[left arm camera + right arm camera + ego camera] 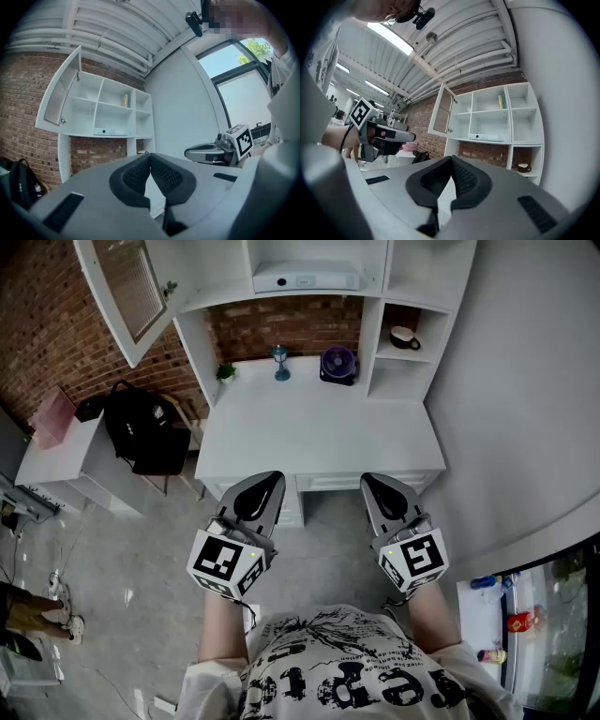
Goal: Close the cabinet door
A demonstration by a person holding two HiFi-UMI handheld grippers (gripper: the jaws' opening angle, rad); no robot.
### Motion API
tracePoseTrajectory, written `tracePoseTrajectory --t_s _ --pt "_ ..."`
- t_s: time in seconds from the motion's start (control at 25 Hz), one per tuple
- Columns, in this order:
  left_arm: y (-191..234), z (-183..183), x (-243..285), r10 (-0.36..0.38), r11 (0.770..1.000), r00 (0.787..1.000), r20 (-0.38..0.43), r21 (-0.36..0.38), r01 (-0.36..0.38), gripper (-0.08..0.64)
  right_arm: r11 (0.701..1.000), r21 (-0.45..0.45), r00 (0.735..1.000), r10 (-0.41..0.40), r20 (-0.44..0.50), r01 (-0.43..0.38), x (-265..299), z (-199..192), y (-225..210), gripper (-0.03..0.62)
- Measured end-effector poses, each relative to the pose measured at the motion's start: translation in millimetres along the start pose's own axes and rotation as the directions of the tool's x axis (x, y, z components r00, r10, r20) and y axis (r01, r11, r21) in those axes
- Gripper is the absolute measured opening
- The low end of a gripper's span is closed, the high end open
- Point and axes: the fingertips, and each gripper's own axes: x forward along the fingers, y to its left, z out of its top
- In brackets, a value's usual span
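Observation:
A white wall cabinet's glass-panelled door (127, 287) stands swung open to the left, with a small knob (170, 285) near its edge. The same door (61, 91) hangs open in the left gripper view, and the door (443, 110) shows again in the right gripper view. My left gripper (265, 486) and right gripper (377, 486) are held level side by side in front of the white desk (309, 442), well short of the cabinet. Both are shut with nothing between the jaws; the left gripper (150, 159) and right gripper (451, 161) show their tips touching.
On the desk stand a small plant (225, 372), a blue glass (279, 362) and a purple fan (337, 363). A white box (305, 278) lies on a shelf, a mug (405, 336) in a right cubby. A black backpack (141, 427) rests on a chair at left.

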Motion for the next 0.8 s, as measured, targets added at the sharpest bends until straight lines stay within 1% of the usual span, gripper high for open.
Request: tracePoseTrajectory --t_s 0.24,0.44,0.52,0.6,0.64,0.68,0.72,0.8 --pt "-10 0 4 0.002 1.0 1.0 -0.004 -0.007 -0.002 0.014 1.0 0.02 1.0 -0.024 -0.011 0.024 -8 -2 -8 0.012" --pt "-22 -1 5 0.006 1.0 1.0 -0.008 -0.014 -0.007 0.014 1.0 0.019 1.0 -0.01 -0.005 0.01 -15 -5 -12 0.012" --pt "-26 -3 6 0.009 0.999 1.0 -0.006 -0.041 -0.009 0.014 1.0 0.029 1.0 -0.01 0.009 0.01 -18 -5 -14 0.014" --pt "-30 -4 6 0.022 0.995 1.0 0.02 -0.099 -0.02 0.015 0.999 0.045 1.0 -0.012 0.023 0.01 -21 -6 -16 0.014" --pt "-32 -3 6 0.032 0.992 0.999 0.039 -0.125 -0.027 0.074 0.999 0.05 1.0 -0.008 0.028 0.006 -23 -6 -16 0.014" --pt "-33 -2 6 0.046 0.99 0.997 0.055 -0.136 -0.038 0.222 0.999 0.053 1.0 0.0 0.032 -0.001 -24 -7 -16 0.014" --pt "-33 -1 4 0.063 0.99 0.996 0.065 -0.132 -0.054 0.302 0.998 0.055 0.999 0.008 0.034 -0.01 -25 -9 -15 0.014" --pt "-31 -2 0 0.103 0.99 0.992 0.07 -0.103 -0.095 0.311 0.998 0.056 0.999 0.028 0.038 -0.03 -26 -11 -13 0.014"
